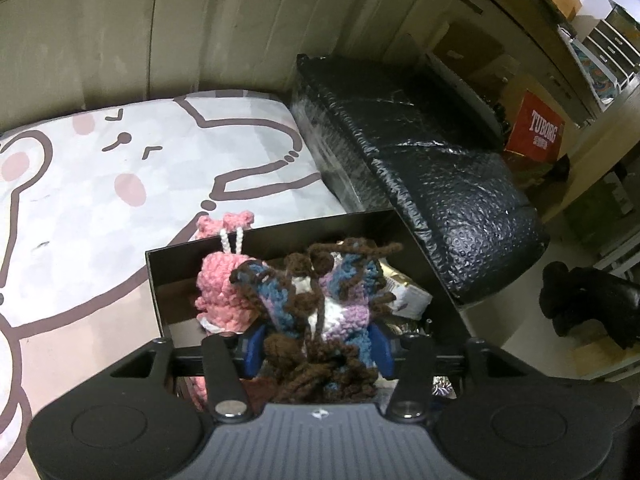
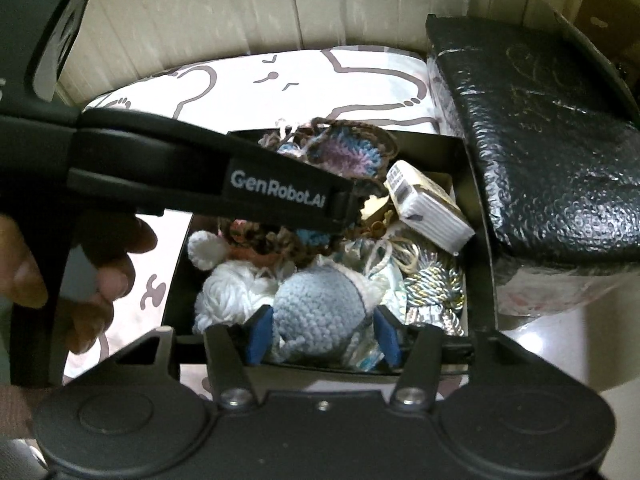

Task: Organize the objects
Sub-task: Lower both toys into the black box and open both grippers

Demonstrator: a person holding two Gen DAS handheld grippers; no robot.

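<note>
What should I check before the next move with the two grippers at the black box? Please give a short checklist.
1. Left gripper has the brown-and-blue crochet piece between its fingers: ok.
2. Left pads press firmly on that piece: cannot tell, yarn hides them.
3. Right gripper has the pale blue crochet toy between its fingers: ok.
4. Both loads are over the black box, not outside: ok.
5. Loose brown yarn is free of the left gripper: not ok, it drapes over the fingers.
6. Pink crochet piece sits fully inside: not ok, it hangs over the rim.
</note>
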